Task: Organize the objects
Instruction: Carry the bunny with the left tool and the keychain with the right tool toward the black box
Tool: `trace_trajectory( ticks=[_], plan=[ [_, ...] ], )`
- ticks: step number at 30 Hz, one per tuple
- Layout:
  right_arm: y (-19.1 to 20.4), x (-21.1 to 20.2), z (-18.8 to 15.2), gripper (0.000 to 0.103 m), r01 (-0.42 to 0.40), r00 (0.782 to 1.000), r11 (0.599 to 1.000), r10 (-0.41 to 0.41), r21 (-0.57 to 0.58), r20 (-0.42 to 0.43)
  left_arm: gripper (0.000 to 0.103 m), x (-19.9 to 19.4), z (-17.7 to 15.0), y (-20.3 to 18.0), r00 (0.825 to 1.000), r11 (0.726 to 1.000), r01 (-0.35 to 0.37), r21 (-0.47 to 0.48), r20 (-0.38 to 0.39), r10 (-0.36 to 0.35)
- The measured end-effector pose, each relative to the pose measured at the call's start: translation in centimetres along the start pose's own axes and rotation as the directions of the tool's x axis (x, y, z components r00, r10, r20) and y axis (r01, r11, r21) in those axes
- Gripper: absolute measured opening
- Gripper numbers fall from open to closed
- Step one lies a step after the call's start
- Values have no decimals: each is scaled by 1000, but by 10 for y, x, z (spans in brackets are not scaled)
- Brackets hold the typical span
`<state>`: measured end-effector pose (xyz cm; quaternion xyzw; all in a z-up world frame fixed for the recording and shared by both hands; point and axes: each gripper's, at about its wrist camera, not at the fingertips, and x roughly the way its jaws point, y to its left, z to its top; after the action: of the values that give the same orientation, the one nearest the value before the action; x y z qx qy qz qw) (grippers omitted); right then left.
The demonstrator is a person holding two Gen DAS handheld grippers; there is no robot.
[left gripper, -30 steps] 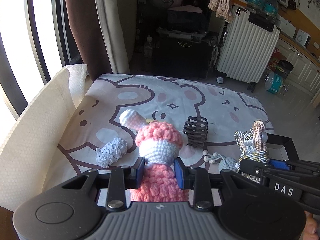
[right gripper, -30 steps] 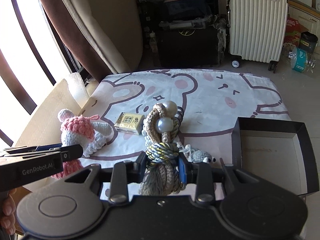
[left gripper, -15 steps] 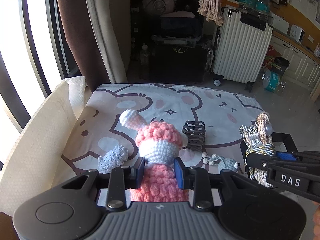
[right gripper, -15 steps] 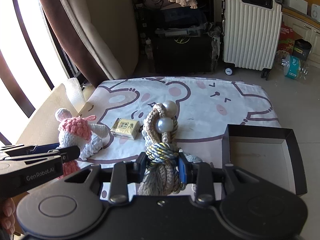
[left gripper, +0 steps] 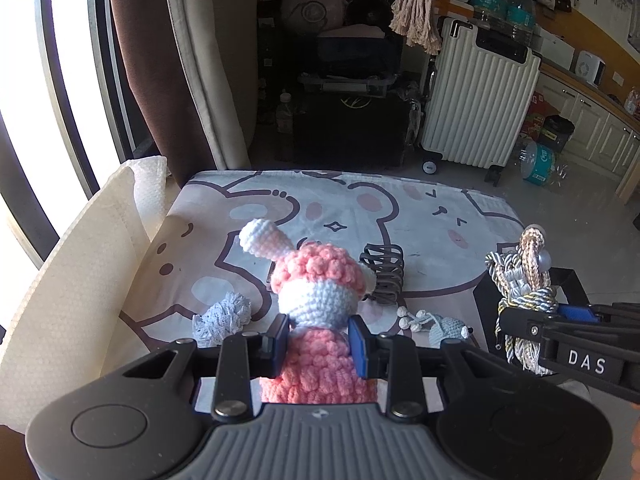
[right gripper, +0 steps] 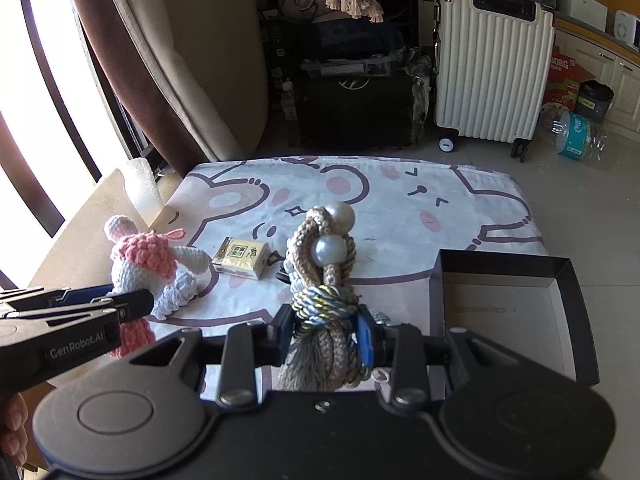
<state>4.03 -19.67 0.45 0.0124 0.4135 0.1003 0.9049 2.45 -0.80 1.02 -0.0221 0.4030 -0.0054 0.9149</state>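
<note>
Partly hidden: crochet doll [left gripper: 316, 300] clamped in left hand-held gripper [left gripper: 319, 344], tassel rope [right gripper: 324, 280] in right hand-held gripper [right gripper: 325, 334].

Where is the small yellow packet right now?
In the right wrist view, the yellow packet lies on the bear-print cloth, between the crochet bunny and the pearl rope tassel.

The right claw [left gripper: 532, 322] carries the white letters "DAS" on its side. The left claw [right gripper: 132, 304] bears "GenRobot.AI" along its black arm. A red carton [right gripper: 562, 76] beside the white suitcase [right gripper: 494, 76] shows "BORG", possibly cut off. Print on the small yellow packet [right gripper: 241, 257] is too small to read.
</note>
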Motion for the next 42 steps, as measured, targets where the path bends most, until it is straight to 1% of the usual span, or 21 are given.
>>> trace_trajectory(
  ticks=[9, 18, 30, 42],
  plan=[
    [-5, -1, -1, 34, 3, 1000, 1000, -4, 8, 7, 33, 0, 1, -7, 1000, 1000, 6, -4, -2, -6],
    [-23, -4, -3, 34, 34, 999, 999, -34, 15, 17, 33, 9, 4, -30, 999, 999, 40, 20, -15, -40],
    [-58, -7, -6, 34, 90, 996, 995, -91, 40, 21, 33, 18, 7, -61, 997, 996, 79, 49, -25, -78],
    [-103, -11, -13, 34, 147, 989, 985, -149, 87, 16, 33, 31, 8, -99, 992, 989, 121, 85, -41, -118]
  ],
)
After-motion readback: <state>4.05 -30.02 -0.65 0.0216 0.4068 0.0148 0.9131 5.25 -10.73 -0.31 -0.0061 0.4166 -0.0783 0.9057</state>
